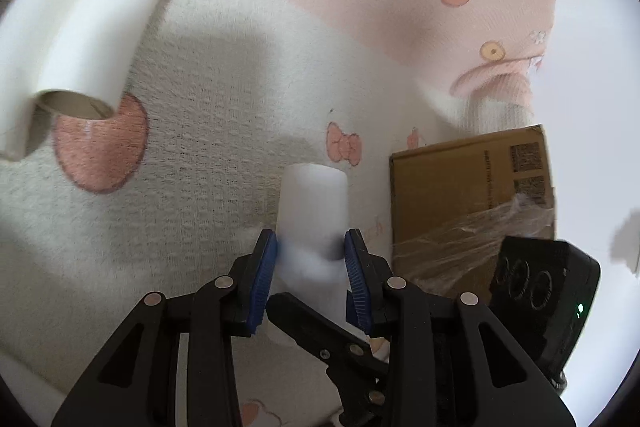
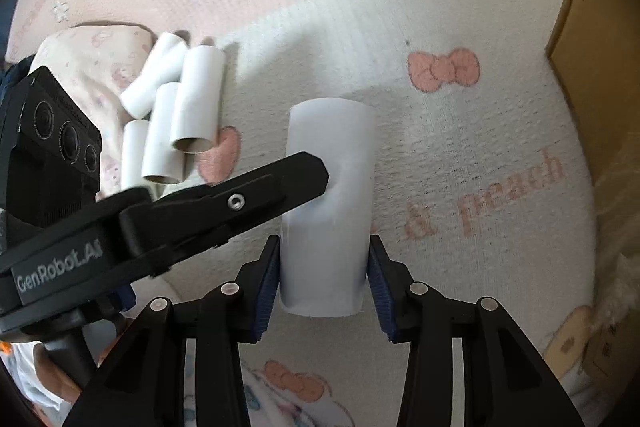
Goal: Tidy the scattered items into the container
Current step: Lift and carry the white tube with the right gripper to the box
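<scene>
Cream-and-pink cartoon blanket [image 2: 460,155], cardboard box [image 1: 464,187] at edge, spare tubes [image 2: 180,107] heaped — both grippers' fingers [image 2: 267,287] pinching one white tube [image 2: 328,211].

The white tube [image 1: 314,203] is motion-blurred in the left wrist view, its near end hidden behind a black gripper finger [image 1: 316,323]. The cardboard box [image 1: 472,195] is cut off by the fisheye rim; its label print is unreadable. Paper rolls [image 1: 76,39] run past the frame edge.
</scene>
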